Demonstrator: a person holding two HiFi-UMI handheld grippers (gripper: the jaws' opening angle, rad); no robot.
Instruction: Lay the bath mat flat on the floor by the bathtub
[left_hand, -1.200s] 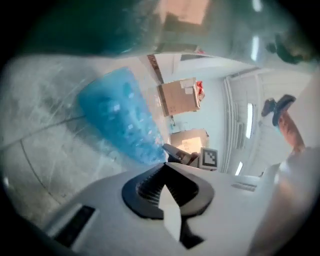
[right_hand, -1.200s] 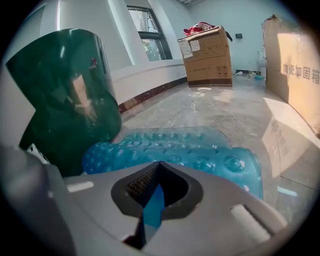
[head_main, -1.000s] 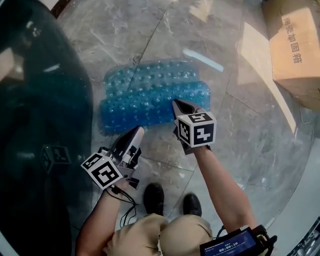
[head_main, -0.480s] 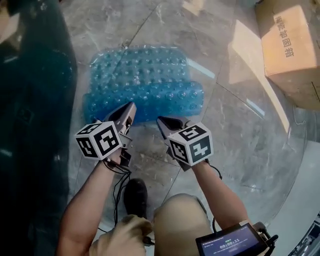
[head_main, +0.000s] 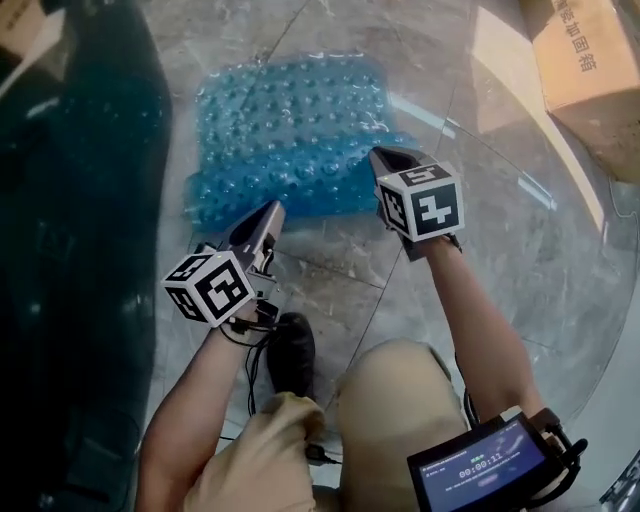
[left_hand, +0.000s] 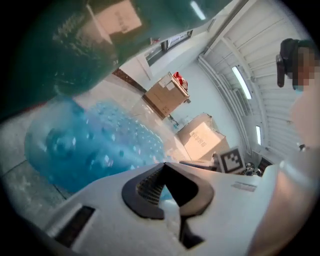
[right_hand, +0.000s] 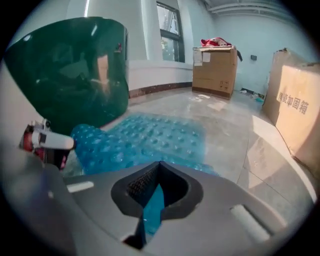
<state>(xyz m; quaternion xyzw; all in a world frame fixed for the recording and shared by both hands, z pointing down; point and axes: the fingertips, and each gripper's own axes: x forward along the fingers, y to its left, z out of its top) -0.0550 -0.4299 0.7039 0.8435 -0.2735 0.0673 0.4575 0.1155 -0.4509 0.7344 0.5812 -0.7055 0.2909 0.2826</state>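
- Bath mat (head_main: 285, 130): translucent blue, studded all over with bubbles, near edge folded over.
- It lies on the marble floor (head_main: 480, 250), right beside the dark green bathtub (head_main: 80, 250).
- Count: one mat, one tub, two grippers.
- Left gripper (head_main: 274, 207) and right gripper (head_main: 379, 154): jaws pressed together, tips at the mat's near edge.

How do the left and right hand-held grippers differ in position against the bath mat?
The left hand-held gripper points at the bath mat's near edge; the right hand-held gripper reaches farther, over its right near corner. The left one is nearer the dark bathtub than the right. Both are shut.
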